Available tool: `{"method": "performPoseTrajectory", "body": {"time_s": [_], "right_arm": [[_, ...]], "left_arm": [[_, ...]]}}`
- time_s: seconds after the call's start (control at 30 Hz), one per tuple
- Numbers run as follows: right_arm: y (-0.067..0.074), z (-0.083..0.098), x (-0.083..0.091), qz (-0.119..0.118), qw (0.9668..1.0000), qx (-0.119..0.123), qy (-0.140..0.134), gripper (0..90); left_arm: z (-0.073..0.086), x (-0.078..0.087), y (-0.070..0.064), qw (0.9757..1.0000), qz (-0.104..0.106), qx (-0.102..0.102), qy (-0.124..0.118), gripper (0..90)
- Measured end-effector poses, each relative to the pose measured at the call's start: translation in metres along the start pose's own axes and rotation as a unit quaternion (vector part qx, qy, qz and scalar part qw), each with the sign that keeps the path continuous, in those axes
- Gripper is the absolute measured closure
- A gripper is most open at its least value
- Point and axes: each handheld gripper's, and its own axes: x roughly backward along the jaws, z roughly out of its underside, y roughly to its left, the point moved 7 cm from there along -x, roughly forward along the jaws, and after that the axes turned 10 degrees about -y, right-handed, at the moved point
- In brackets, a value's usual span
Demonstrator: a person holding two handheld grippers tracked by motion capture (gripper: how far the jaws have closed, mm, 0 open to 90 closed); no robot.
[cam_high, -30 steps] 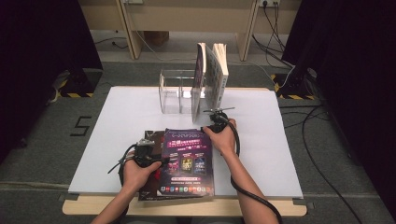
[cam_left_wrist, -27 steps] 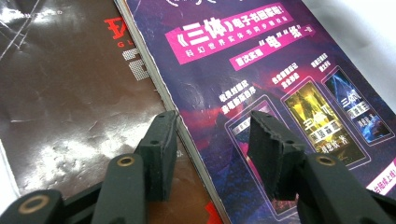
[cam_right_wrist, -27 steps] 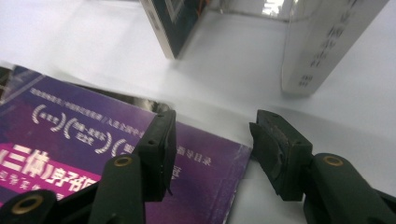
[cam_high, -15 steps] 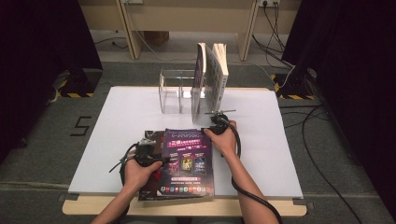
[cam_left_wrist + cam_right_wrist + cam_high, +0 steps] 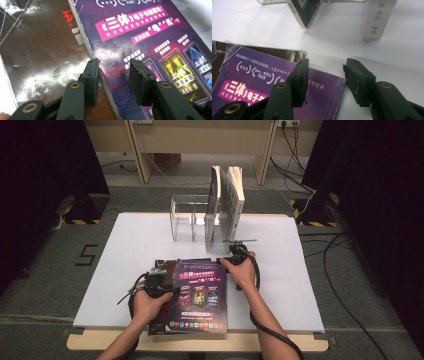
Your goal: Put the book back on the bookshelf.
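A purple-covered book (image 5: 200, 295) lies flat on top of a dark brown book (image 5: 159, 322) near the table's front edge. My left gripper (image 5: 170, 289) is at the purple book's left edge. In the left gripper view its jaws (image 5: 113, 67) straddle that edge, over the purple cover (image 5: 150, 37) and the brown one (image 5: 42, 50). They have just been closing but still stand open with a gap. My right gripper (image 5: 228, 262) is at the far right corner. Its jaws (image 5: 325, 66) straddle the purple corner (image 5: 257, 82); they have just closed a little and remain open.
A clear acrylic stand (image 5: 182, 217) at the back of the white board (image 5: 300, 285) holds two upright books (image 5: 214, 200) (image 5: 235, 195), just beyond the right gripper. They show up close as a dark book (image 5: 302, 10) and a pale spine (image 5: 377, 17).
The right hand has shifted slightly toward the purple book's far corner. The left hand and both flat books lie as before.
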Motion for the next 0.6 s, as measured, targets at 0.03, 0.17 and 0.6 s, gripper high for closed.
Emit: {"method": "performPoseTrajectory", "body": {"time_s": [0.03, 0.17, 0.6], "right_arm": [[-0.0004, 0.0002, 0.0009, -0.003, 1.0000, -0.002, 0.003, 52.6], [0.0000, 0.0008, 0.0024, -0.005, 0.9999, 0.000, 0.010, 50.5], [-0.0003, 0.0050, 0.0079, 0.005, 0.9999, 0.001, 0.012, 47.8]], "left_arm": [[-0.0001, 0.0000, 0.0002, 1.0000, 0.001, 0.001, -0.001, 59.7], [-0.0001, 0.0009, 0.0005, 0.9999, 0.009, 0.012, 0.002, 58.7], [0.0050, 0.0066, -0.0056, 0.9998, 0.014, -0.003, 0.012, 55.5]]}}
